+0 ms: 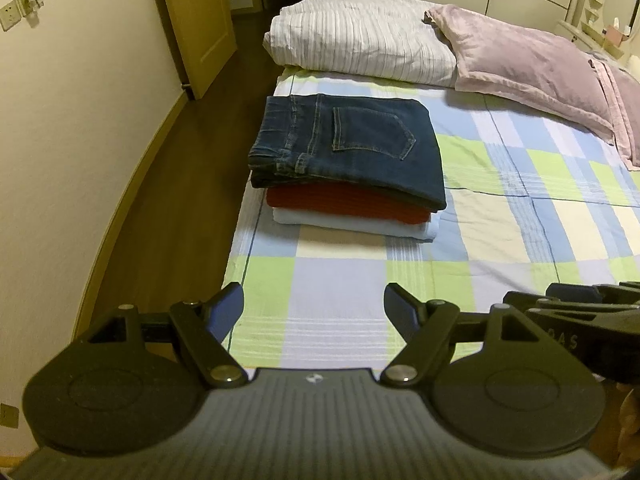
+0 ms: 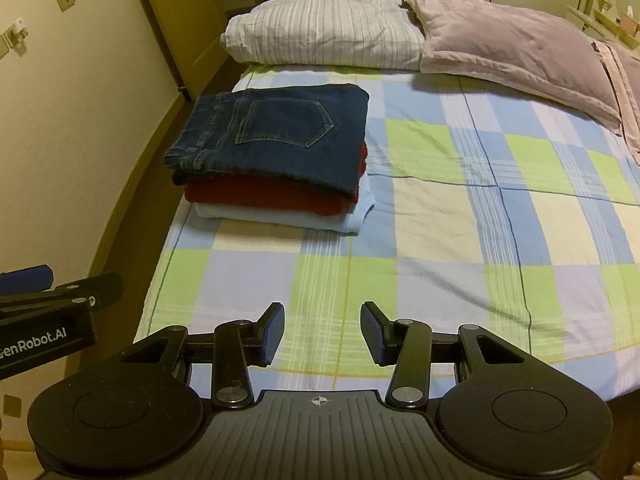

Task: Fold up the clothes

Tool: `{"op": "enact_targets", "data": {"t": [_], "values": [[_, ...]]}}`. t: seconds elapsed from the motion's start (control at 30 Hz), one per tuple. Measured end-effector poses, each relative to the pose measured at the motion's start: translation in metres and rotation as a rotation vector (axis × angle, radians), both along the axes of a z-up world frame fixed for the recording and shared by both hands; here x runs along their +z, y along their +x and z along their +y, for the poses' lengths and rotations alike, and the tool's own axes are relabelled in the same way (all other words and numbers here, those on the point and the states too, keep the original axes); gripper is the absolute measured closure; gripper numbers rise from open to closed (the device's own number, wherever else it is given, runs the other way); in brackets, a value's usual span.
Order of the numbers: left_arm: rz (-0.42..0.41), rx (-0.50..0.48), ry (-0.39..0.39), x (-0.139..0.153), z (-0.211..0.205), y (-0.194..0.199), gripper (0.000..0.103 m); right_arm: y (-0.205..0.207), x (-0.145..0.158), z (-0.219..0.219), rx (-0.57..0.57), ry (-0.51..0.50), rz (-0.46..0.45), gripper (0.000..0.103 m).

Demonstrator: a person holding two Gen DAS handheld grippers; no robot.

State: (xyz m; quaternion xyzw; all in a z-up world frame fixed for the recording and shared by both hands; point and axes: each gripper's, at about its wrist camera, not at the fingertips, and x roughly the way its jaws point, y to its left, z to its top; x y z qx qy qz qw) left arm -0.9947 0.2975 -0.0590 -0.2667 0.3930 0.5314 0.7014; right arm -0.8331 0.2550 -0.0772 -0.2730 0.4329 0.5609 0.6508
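Left gripper [image 1: 314, 306]: it is wide open and holds nothing; it hangs above the near edge of the bed, well apart from the clothes.
Right gripper [image 2: 322, 332]: it is open too, a little less wide, with nothing between its blue pads [image 2: 273, 334]; it is also above the near part of the bed.
Grippers together: they are side by side; each one shows at the edge of the other's view.
Jeans [image 1: 352, 148]: folded, dark blue, back pocket facing up; they lie on top of the pile.
Red garment [image 1: 340, 202]: folded, directly under the jeans.
Light blue garment [image 1: 360, 226]: folded, at the bottom of the pile, touching the sheet.
Pile place: near the left side of the bed, between the grippers and the pillows.
Bed [image 1: 520, 208]: covered by a checked sheet in green, blue and cream.
Striped pillow [image 1: 360, 36]: white, at the head of the bed.
Lilac pillow [image 1: 520, 56]: just beside the striped one, to its right.
Door [image 1: 196, 20]: wooden, standing open, beyond the left side of the bed.
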Motion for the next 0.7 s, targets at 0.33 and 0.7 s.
{"op": "enact_targets", "data": {"t": [0.33, 0.7], "values": [[0.005, -0.004, -0.012, -0.015, 0.016, 0.001, 0.029, 0.003, -0.007, 0.017, 0.001, -0.006, -0.003, 0.057], [0.016, 0.007, 0.011, -0.016, 0.026, -0.005, 0.028, 0.0, -0.009, 0.03, 0.009, -0.005, -0.009, 0.057]]}}
